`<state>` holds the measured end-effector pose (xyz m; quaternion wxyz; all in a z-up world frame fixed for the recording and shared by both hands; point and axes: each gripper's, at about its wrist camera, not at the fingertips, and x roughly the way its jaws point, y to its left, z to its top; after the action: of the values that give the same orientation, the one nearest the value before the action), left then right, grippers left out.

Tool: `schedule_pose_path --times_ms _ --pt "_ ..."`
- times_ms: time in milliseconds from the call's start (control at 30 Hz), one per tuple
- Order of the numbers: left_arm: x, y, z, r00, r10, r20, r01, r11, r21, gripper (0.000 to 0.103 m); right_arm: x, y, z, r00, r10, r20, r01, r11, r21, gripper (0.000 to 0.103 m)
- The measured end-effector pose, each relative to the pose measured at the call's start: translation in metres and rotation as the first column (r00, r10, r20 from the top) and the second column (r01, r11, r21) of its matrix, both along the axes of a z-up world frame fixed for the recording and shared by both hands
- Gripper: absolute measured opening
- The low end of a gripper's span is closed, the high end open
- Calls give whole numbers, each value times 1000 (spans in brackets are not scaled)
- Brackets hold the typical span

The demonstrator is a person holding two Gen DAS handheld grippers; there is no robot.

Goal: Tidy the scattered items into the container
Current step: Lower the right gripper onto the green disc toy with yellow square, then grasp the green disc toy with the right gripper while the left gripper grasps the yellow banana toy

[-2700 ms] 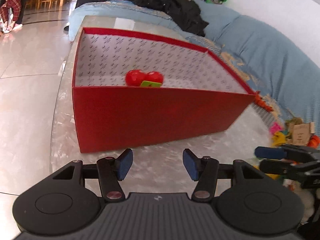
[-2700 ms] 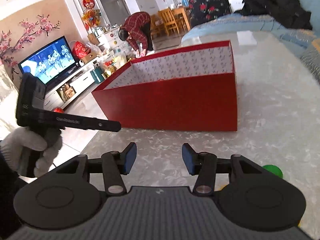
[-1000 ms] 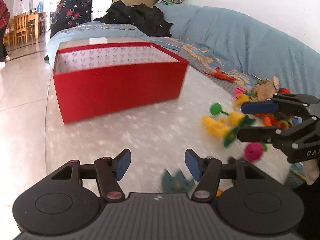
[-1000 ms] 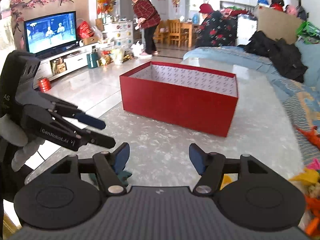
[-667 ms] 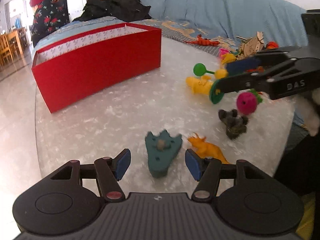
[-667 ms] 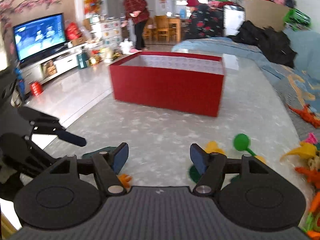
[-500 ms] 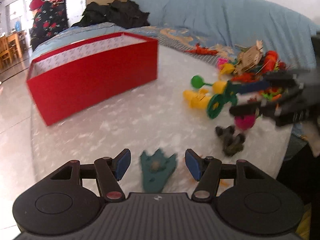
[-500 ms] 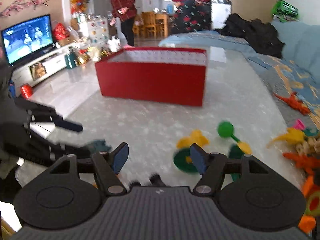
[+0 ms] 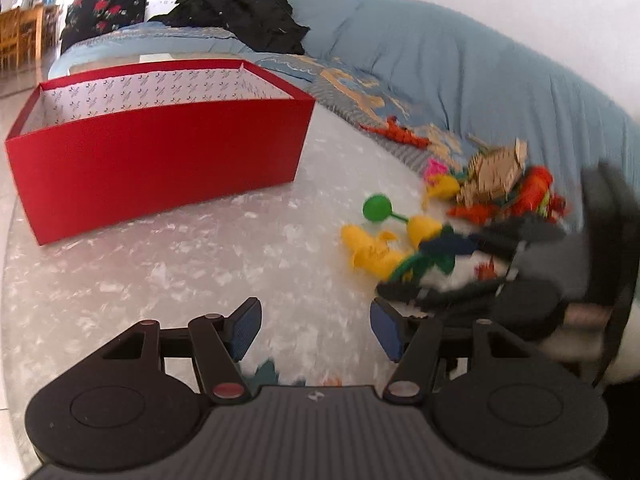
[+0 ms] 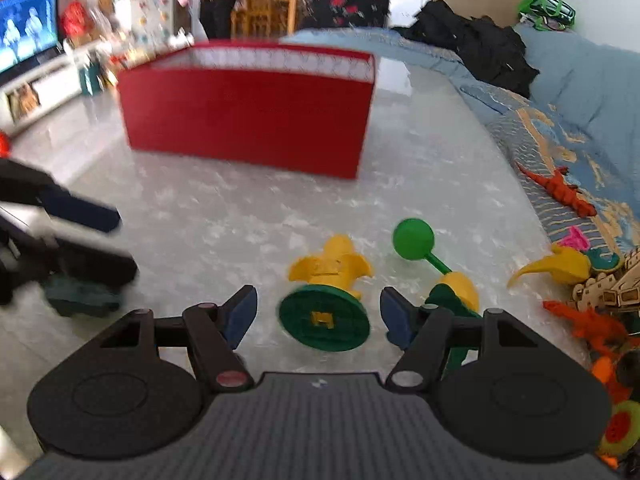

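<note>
The red box [image 9: 160, 168] is seen standing open on the marbled table [image 9: 180, 256], at the far side from both grippers. Only its patterned inner walls are shown in these views, so it cannot be told what is lying on its floor. Many toys are found outside it. Just in front of the right gripper [image 10: 318, 314] a yellow toy on a round green base [image 10: 324, 320] is lying on its side, and beside it a green ball on a stalk [image 10: 414, 240] is placed. At the right edge of the table a heap of toys [image 10: 588, 292] is gathered, with orange, yellow and wooden pieces mixed, and one orange lizard toy [image 10: 560, 190] is left on the blue sofa cover [image 9: 460, 80]. A dark teal toy [image 10: 80, 298] is seen under the left gripper [image 9: 316, 330]; in the left wrist view only its tip is shown between the fingers.

The fingers of both grippers are held wide apart and nothing is carried by them. The right gripper is lowered near the green base, which lies between its fingers but is not yet pressed.

It is judged that much of the tidying is left, because many items are seen outside the box. How many are already inside cannot be decided from these pictures
</note>
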<state>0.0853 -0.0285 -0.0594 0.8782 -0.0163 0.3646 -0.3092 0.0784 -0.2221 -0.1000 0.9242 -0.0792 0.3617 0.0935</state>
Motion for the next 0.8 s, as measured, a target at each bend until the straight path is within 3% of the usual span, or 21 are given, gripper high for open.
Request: schedule_pose_path --times_ms 67,167,433,667,800 --pt "11 -3 1 1000 8 -16 -8 1000 -28 63 4 0 -6 1000 -1 -15 1 1000 -2 65" --pt "29 -8 1 998 9 -59 -14 997 -80 63 4 4 -11 1000 19 -24 -20 999 -25 50" --pt "45 -36 -8 989 -61 -135 43 990 -132 63 -13 21 -13 989 148 29 -146 987 -65 49" --pt "54 -52 -28 973 -70 -222 53 995 -84 64 -25 35 -14 969 242 56 -234 965 -119 49" --pt "59 -53 -35 967 -38 -251 24 998 -59 74 -30 39 -14 959 277 65 -265 953 -144 49"
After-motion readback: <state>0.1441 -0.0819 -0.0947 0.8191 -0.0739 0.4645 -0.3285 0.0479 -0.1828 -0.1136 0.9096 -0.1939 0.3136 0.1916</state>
